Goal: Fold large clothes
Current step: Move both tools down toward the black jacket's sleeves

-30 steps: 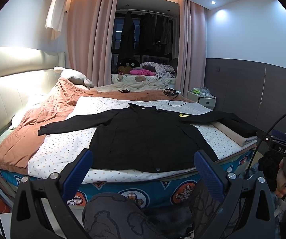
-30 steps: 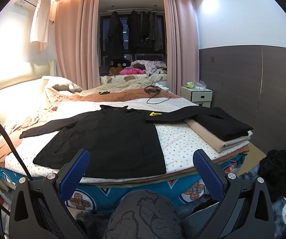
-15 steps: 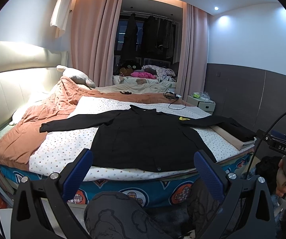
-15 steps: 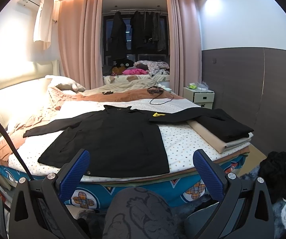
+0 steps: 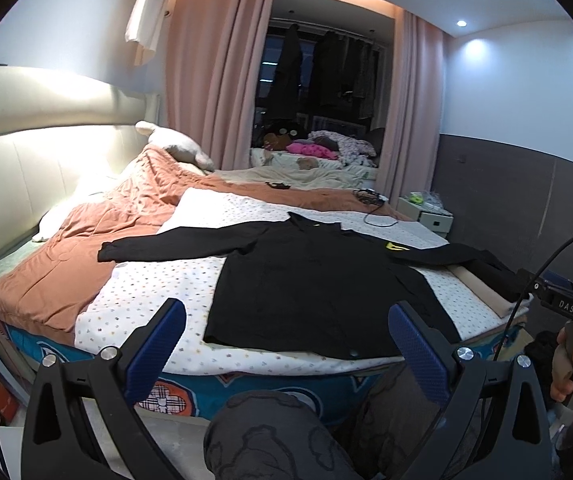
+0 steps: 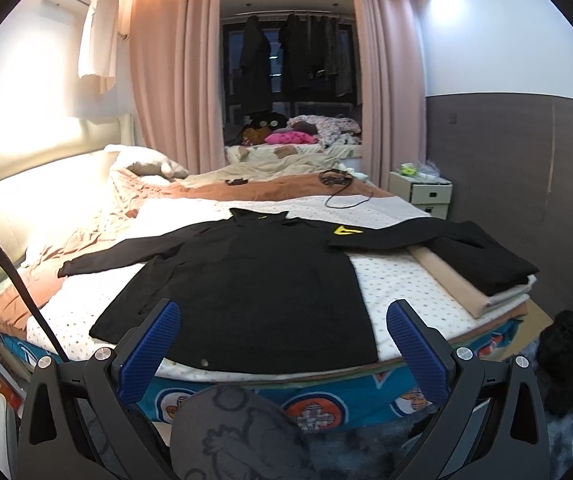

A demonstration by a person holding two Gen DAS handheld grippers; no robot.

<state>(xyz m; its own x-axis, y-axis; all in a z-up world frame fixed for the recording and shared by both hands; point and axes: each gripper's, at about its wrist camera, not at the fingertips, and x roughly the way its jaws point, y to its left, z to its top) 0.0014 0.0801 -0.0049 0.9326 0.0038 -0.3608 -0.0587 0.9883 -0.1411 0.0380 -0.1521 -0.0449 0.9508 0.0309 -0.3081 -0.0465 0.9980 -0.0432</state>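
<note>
A large black jacket (image 5: 306, 284) lies flat on the dotted white sheet of the bed, sleeves spread left and right; it also shows in the right wrist view (image 6: 254, 288). Its right sleeve (image 6: 406, 236) has a yellow emblem and rests over a folded stack. My left gripper (image 5: 286, 344) is open and empty, held in front of the bed's near edge, short of the jacket's hem. My right gripper (image 6: 282, 340) is open and empty, also short of the hem.
A folded stack of dark and beige cloth (image 6: 486, 276) sits at the bed's right edge. An orange quilt (image 5: 98, 240) covers the left side. A white nightstand (image 6: 422, 196) stands by the wall. A dark heap (image 6: 570, 348) lies on the floor. My knee (image 6: 230, 432) is below.
Both grippers have risen and tilted a little, so the bed and jacket sit lower in view. The jacket has not moved. Both grippers stay open.
</note>
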